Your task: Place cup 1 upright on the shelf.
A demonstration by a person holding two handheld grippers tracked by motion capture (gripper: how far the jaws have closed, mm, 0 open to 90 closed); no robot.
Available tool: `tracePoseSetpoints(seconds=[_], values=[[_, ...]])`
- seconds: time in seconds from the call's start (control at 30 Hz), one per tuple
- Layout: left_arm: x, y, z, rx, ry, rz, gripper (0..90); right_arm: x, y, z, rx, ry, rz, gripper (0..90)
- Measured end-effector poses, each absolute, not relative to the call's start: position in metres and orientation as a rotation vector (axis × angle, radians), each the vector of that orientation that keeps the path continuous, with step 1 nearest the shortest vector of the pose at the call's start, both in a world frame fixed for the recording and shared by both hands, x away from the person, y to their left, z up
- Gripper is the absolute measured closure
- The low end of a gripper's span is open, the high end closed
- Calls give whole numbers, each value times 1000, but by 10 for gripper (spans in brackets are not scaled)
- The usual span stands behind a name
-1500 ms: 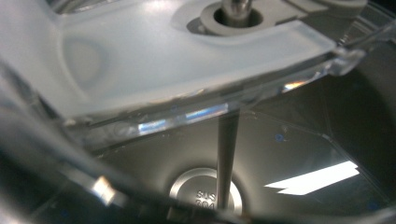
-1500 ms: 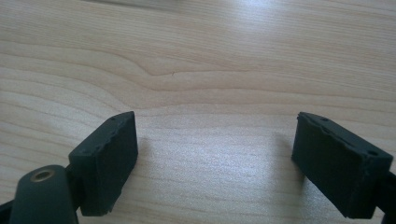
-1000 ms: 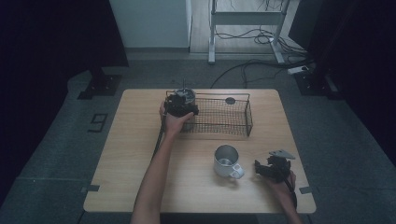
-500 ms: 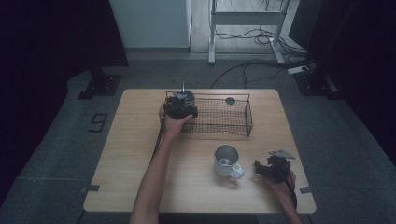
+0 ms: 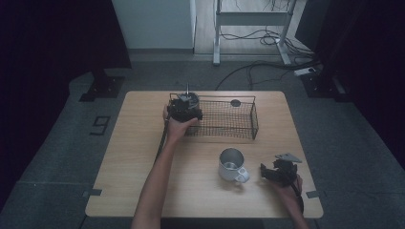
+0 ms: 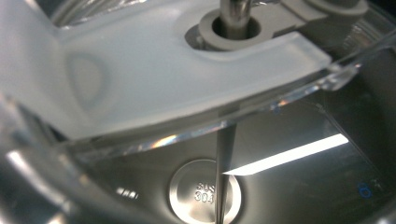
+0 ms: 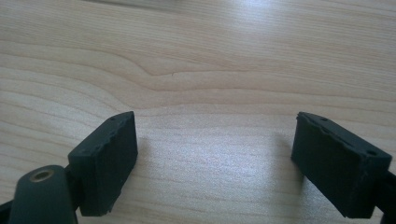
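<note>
Holding pos vs 1s ago, both hands. Left hand-held gripper (image 5: 184,112) at lidded steel pot (image 5: 187,98) in wire basket (image 5: 253,116) left end, jaws just been opening, grip unclear. Right hand-held gripper (image 5: 266,172) open, empty, on counter (image 5: 138,148) nr mug (image 5: 231,165).

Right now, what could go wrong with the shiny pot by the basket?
1. The left gripper has just been opening its jaws at the left end of the basket. If the pot isn't sitting flat, it might tip.
2. A thin rod sticks up through the clear lid. It could snag the gripper as it pulls away.
3. The mug stands close to the open right gripper. A small bump could knock it.
</note>
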State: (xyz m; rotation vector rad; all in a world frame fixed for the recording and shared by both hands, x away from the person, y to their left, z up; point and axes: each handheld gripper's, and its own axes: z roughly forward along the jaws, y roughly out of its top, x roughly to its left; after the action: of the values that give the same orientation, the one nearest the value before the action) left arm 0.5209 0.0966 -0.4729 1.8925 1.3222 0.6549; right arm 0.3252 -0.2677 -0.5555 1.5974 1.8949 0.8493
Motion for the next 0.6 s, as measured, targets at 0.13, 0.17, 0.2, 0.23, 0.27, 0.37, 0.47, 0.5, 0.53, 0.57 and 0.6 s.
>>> tracePoseSetpoints(seconds=[0.13, 0.17, 0.2, 0.23, 0.27, 0.37, 0.47, 0.5, 0.53, 0.57, 0.6], values=[[519, 99, -467, 1868, 1311, 646, 23, 325, -268, -555, 1598, 1895, 849, 140], [518, 99, -466, 1870, 1311, 638, 23, 325, -268, -555, 1598, 1895, 847, 140], [518, 99, -465, 1876, 1312, 641, 23, 325, -268, -555, 1598, 1895, 847, 140], [517, 100, -464, 1879, 1314, 643, 24, 325, -268, -555, 1598, 1895, 847, 140], [516, 100, -463, 1878, 1313, 647, 24, 325, -268, -556, 1598, 1895, 849, 140], [509, 104, -457, 1865, 1287, 657, 20, 325, -268, -555, 1598, 1896, 848, 140], [501, 109, -448, 1821, 1267, 653, 8, 325, -268, -556, 1597, 1895, 850, 140], [499, 111, -445, 1813, 1260, 655, 8, 325, -268, -556, 1598, 1895, 850, 140], [497, 113, -442, 1812, 1253, 657, 8, 325, -268, -555, 1598, 1895, 850, 139], [493, 115, -439, 1803, 1245, 661, 8, 325, -268, -555, 1598, 1896, 850, 140], [491, 117, -437, 1802, 1238, 662, 8, 325, -268, -555, 1599, 1896, 848, 139]])
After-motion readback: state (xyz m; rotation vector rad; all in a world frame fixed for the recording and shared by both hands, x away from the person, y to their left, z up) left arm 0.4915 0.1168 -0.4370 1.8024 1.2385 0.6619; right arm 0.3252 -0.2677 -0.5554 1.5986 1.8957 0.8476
